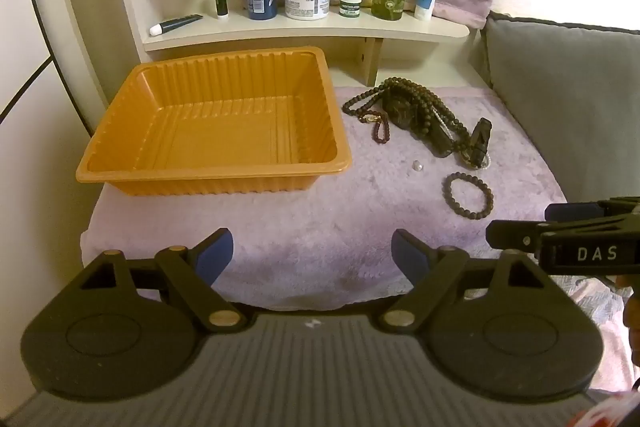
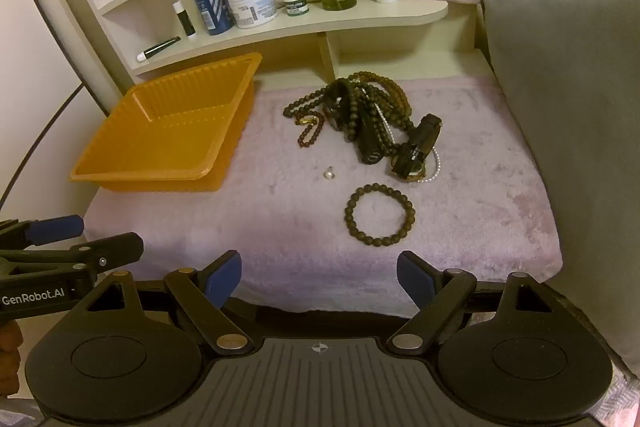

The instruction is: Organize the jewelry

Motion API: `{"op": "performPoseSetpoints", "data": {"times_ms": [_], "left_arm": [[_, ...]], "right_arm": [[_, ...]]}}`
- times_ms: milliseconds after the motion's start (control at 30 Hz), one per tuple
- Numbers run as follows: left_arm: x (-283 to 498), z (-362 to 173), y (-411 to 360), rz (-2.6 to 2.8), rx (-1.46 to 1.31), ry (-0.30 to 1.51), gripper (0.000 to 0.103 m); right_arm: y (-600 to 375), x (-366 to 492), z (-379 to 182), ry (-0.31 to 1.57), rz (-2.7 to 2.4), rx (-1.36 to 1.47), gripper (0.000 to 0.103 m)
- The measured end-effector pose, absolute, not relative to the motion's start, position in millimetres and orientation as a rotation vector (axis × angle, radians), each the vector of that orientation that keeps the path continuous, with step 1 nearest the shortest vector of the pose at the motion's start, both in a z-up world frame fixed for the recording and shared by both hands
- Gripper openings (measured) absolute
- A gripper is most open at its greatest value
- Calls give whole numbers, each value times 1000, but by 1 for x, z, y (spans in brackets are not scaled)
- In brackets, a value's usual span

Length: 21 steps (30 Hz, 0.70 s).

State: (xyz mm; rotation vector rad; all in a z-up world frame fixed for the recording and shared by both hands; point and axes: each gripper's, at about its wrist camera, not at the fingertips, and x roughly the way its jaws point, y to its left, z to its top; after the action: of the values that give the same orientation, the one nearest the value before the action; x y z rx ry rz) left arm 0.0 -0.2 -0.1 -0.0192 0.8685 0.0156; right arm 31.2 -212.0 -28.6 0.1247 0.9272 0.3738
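Ahead of both grippers: a lilac plush cloth [image 2: 460,227] covers the work surface, likely so beads neither roll nor scratch.
Left gripper [image 1: 313,251]: jaws spread wide with nothing between them; it hovers low over the near edge of the cloth, angled downward.
Right gripper [image 2: 319,273]: jaws likewise wide apart and empty, tilted down toward the jewelry.
Orange tray [image 1: 132,171]: empty, beyond the left jaws and slightly left of them; judged the destination for sorted pieces.
Tangled pile [image 2: 360,107]: dark bead necklaces, a black watch and a pearl strand heaped together, well beyond the right jaws.
Bead bracelet [image 2: 380,215]: lies flat and separate, just beyond the right jaws; the nearest, easiest first pick.
Small pearl [image 2: 329,173]: loose on the cloth between tray and pile.
Shelf [image 1: 440,29]: behind everything, holding bottles and jars, not part of the sorting.
Progress: judged not begun, since the tray holds nothing.
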Motion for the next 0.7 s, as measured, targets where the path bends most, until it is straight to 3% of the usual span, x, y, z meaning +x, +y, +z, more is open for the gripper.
{"op": "performPoseSetpoints", "data": {"times_ms": [700], "left_arm": [[1,5,0,9,-27,865,85]], "right_arm": [[-211,32,-26,919,370,124,85]]}}
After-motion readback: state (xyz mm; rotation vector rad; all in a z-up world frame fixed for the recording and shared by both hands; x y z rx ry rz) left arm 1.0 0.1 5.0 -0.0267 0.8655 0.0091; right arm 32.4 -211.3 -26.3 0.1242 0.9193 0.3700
